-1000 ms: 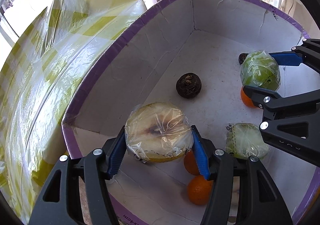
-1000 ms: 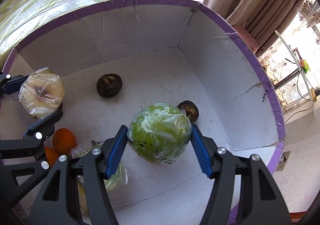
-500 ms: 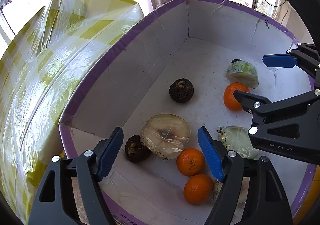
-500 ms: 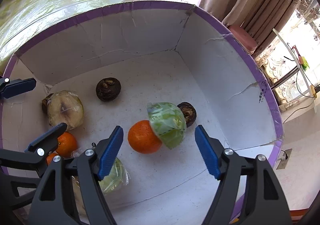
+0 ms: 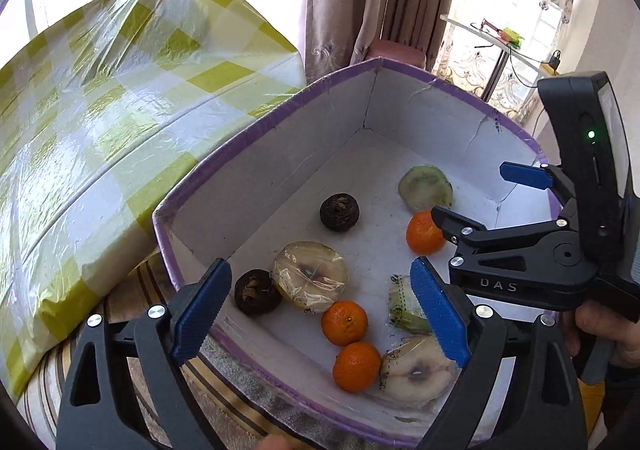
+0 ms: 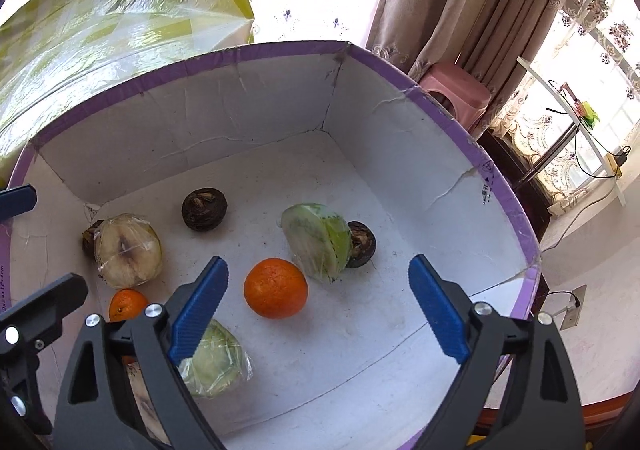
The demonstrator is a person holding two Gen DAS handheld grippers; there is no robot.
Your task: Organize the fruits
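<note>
Inside the white cardboard box (image 6: 420, 178) with the purple rim lie all the fruits. Near its middle a wrapped green half (image 6: 318, 240) leans against a dark round fruit (image 6: 362, 244), with an orange (image 6: 276, 288) just beside it. Another dark fruit (image 6: 205, 209) sits alone toward the far wall. By the left wall a wrapped pale half (image 5: 309, 276) touches a third dark fruit (image 5: 256, 292). Two small oranges (image 5: 345, 323) lie close together at the near side, next to another wrapped pale half (image 5: 416, 374) and a wrapped green piece (image 5: 404, 306).

Above the box, the left gripper (image 5: 320, 312) hovers with its jaws opening, nothing pressed between them. The right gripper (image 6: 318, 308) likewise hovers with jaws opening and empty, above the orange. A yellow checked cloth (image 5: 120, 110) covers something beside the box.
</note>
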